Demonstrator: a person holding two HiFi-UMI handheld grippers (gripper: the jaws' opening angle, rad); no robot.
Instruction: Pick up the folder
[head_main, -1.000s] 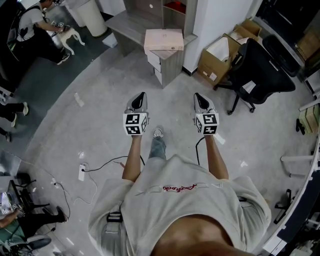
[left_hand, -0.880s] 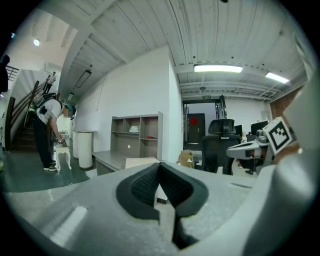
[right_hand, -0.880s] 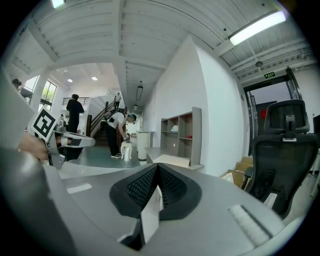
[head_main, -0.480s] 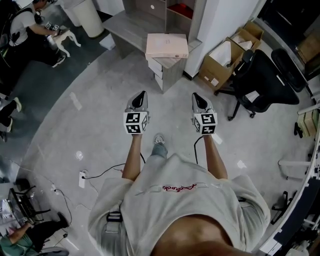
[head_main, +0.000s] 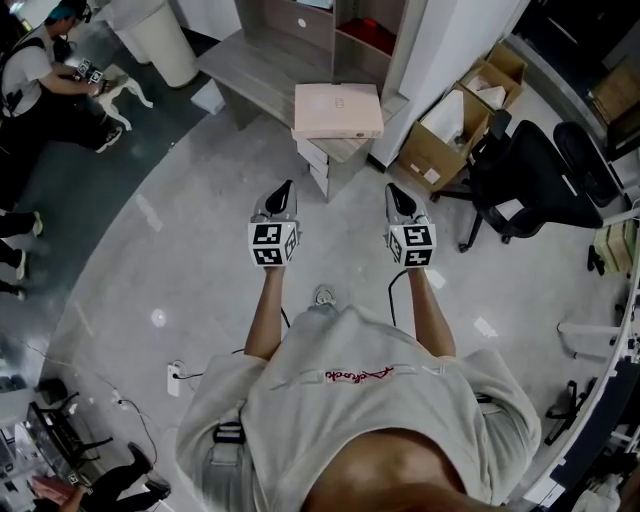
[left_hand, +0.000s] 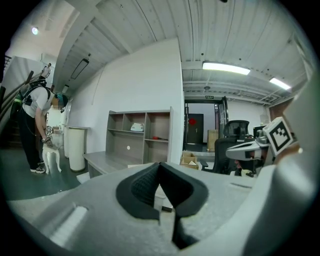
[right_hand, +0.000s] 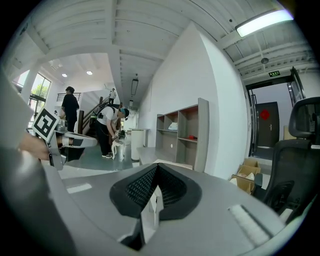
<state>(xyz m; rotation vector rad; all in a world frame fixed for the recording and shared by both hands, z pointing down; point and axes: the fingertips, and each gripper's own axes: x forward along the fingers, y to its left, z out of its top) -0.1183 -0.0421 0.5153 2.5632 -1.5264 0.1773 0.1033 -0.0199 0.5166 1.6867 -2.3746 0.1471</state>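
Note:
The folder (head_main: 337, 110) is a flat pale pink thing lying on top of a small grey drawer cabinet (head_main: 325, 160), at the top middle of the head view. Both grippers are held out side by side over the floor, short of the cabinet and apart from it. My left gripper (head_main: 284, 190) points at the cabinet's left side, jaws shut and empty. My right gripper (head_main: 397, 192) points just right of it, also shut with nothing held. In the left gripper view the shut jaws (left_hand: 160, 165) hide most of the cabinet. The right gripper view shows the same closed jaws (right_hand: 157, 166).
A grey desk with shelving (head_main: 270, 50) stands behind the cabinet, beside a white wall corner (head_main: 440, 40). Open cardboard boxes (head_main: 455, 110) and a black office chair (head_main: 530, 160) are to the right. A white bin (head_main: 160, 35) and a crouching person (head_main: 40, 75) are far left. A power strip (head_main: 178, 378) lies on the floor.
The person has walked forward: the cabinet with the folder sits lower and nearer in the head view. Both grippers keep their pose and stay shut.

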